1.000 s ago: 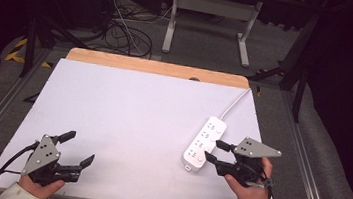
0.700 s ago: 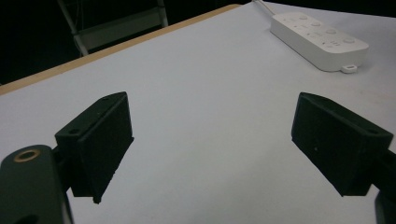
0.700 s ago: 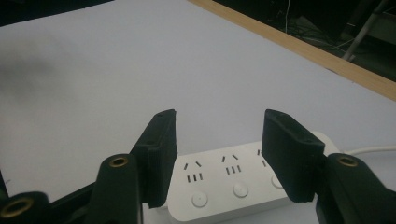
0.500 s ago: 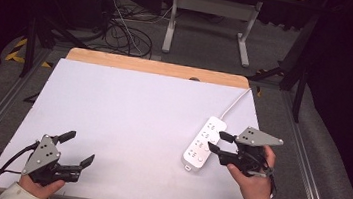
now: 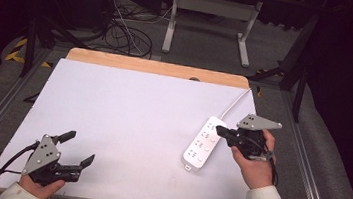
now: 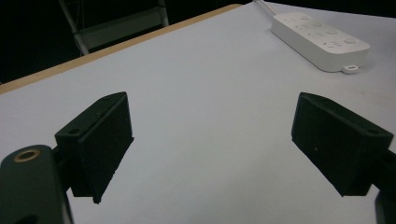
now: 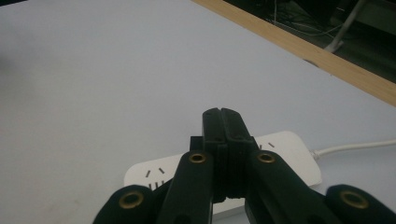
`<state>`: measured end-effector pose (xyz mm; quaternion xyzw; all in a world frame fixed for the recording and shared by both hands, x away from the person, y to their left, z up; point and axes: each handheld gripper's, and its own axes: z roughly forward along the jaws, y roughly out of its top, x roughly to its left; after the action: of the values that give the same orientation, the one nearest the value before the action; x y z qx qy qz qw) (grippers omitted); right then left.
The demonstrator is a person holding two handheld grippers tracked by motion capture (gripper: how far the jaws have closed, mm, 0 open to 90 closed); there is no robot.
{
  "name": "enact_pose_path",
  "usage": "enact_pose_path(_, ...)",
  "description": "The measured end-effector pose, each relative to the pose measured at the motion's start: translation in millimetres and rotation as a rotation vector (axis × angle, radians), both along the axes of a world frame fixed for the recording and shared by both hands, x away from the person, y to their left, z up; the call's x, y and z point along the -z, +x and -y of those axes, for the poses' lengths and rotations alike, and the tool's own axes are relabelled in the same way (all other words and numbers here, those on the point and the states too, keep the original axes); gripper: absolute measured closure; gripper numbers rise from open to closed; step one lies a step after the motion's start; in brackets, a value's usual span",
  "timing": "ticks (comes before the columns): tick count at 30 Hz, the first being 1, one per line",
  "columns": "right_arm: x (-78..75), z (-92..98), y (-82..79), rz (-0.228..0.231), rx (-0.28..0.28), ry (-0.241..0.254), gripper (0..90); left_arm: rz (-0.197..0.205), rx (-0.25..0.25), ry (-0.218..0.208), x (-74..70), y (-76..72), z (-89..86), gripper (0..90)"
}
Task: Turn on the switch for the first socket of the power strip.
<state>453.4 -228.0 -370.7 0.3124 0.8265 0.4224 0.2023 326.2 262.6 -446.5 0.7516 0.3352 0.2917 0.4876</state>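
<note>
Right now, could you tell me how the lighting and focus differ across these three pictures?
High view: the white table is bright and even, the surroundings nearly black. Left gripper view: the open left gripper looks soft and dim, while the power strip is clearer. Right gripper view: the shut right gripper is dark against a pale surface.

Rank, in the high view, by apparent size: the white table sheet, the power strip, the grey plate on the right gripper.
1. White table sheet, by far the largest.
2. Power strip.
3. Grey plate on the right gripper; it sits higher, nearer the camera, yet looks smallest.
</note>
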Motion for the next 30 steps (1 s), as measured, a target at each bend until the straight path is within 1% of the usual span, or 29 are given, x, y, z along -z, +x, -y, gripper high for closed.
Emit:
enact_pose_path(2,-0.1,0.6,2.7,-0.007,0.007,0.003,90.0,0.000,-0.001,0.000,0.0,0.0,-0.1,13.3)
enact_pose_path(4,0.8,3.3,11.9,-0.015,0.032,0.003,90.0,0.000,0.000,0.000,0.1,0.2,0.1,13.3)
enact_pose_path(5,0.8,3.3,11.9,-0.015,0.032,0.003,90.0,0.000,0.000,0.000,0.1,0.2,0.1,13.3)
enact_pose_path(6,2.5,4.7,18.5,-0.026,0.054,0.003,90.0,0.001,0.000,0.005,0.0,0.5,-0.1,13.3)
enact_pose_path(7,2.5,4.7,18.5,-0.026,0.054,0.003,90.0,-0.002,0.001,0.007,0.1,0.5,-0.1,13.3)
enact_pose_path(9,4.7,5.6,24.9,-0.036,0.076,-0.005,90.0,-0.003,0.002,0.008,0.0,0.5,0.0,13.3)
enact_pose_path(10,7.2,6.3,31.1,-0.044,0.096,-0.021,90.0,-0.002,0.001,0.007,0.0,0.4,0.1,13.3)
enact_pose_path(11,7.2,6.3,31.1,-0.044,0.096,-0.021,90.0,-0.003,0.001,0.008,0.0,0.4,0.0,13.3)
enact_pose_path(12,10.3,6.6,36.9,-0.052,0.109,-0.030,90.0,-0.004,0.002,0.009,0.0,0.5,-0.1,13.3)
enact_pose_path(13,10.3,6.6,36.9,-0.052,0.109,-0.030,90.0,-0.003,0.002,0.009,0.1,0.6,-0.1,13.3)
enact_pose_path(15,13.5,7.0,42.3,-0.069,0.123,-0.033,90.0,-0.004,0.001,0.007,0.3,0.6,0.2,13.3)
enact_pose_path(16,16.6,7.3,47.8,-0.087,0.134,-0.031,90.0,-0.007,0.002,0.003,0.5,0.5,0.7,13.3)
enact_pose_path(17,18.2,7.5,50.6,-0.092,0.139,-0.034,90.0,-0.004,0.003,0.010,0.2,0.6,0.4,13.3)
enact_pose_path(19,21.5,7.6,56.2,-0.103,0.150,-0.039,90.0,-0.006,0.003,0.004,0.4,0.4,0.7,13.3)
enact_pose_path(20,21.5,7.6,56.2,-0.103,0.150,-0.039,90.0,-0.005,0.002,0.004,0.4,0.4,0.6,13.3)
enact_pose_path(21,25.0,7.8,61.2,-0.112,0.164,-0.051,90.0,-0.002,0.003,0.009,0.1,0.5,0.2,13.3)
enact_pose_path(25,30.8,7.6,68.4,-0.133,0.182,-0.069,90.0,-0.002,0.002,0.010,0.1,0.4,0.0,13.3)
enact_pose_path(28,32.9,7.0,70.9,-0.143,0.183,-0.074,90.0,-0.005,0.001,0.005,0.5,0.7,0.5,13.3)
enact_pose_path(30,35.4,5.8,74.1,-0.161,0.181,-0.067,90.0,-0.009,0.002,0.004,0.7,0.7,0.9,13.3)
